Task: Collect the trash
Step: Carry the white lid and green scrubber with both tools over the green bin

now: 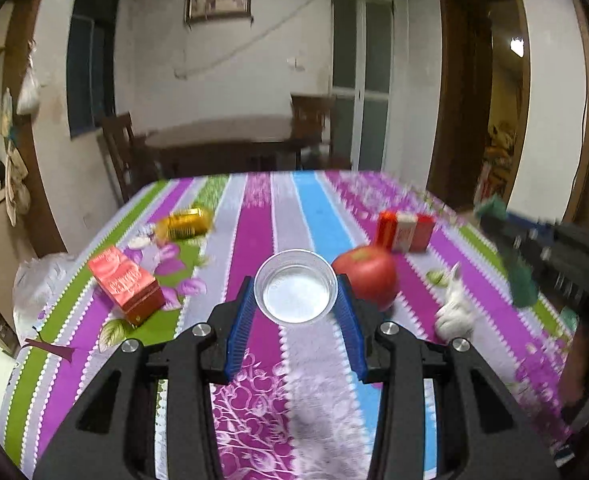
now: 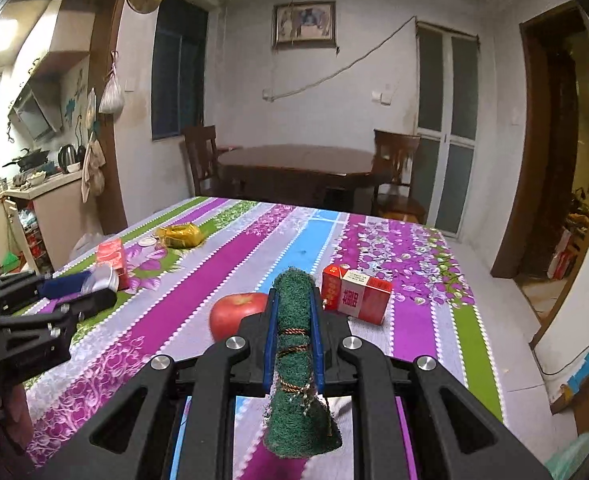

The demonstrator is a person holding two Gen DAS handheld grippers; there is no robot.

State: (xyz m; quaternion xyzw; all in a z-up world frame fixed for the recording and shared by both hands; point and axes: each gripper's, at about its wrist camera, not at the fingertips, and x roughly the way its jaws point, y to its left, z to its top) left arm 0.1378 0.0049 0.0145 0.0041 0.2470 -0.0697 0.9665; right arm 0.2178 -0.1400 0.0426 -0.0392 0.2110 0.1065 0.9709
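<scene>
Already, a clear plastic cup [image 1: 295, 292] is clamped in the left hand-held gripper [image 1: 296, 312] and a rolled green scouring pad [image 2: 294, 344] in the right hand-held gripper [image 2: 294, 316], while red cartons [image 2: 356, 294] and a yellow wrapper [image 2: 180, 236], lying ahead on the desk [image 2: 414, 320], are judged still uncollected.

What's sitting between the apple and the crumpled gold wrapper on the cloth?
Only bare striped tablecloth between the apple and gold wrapper, clearest in the right wrist view.
</scene>
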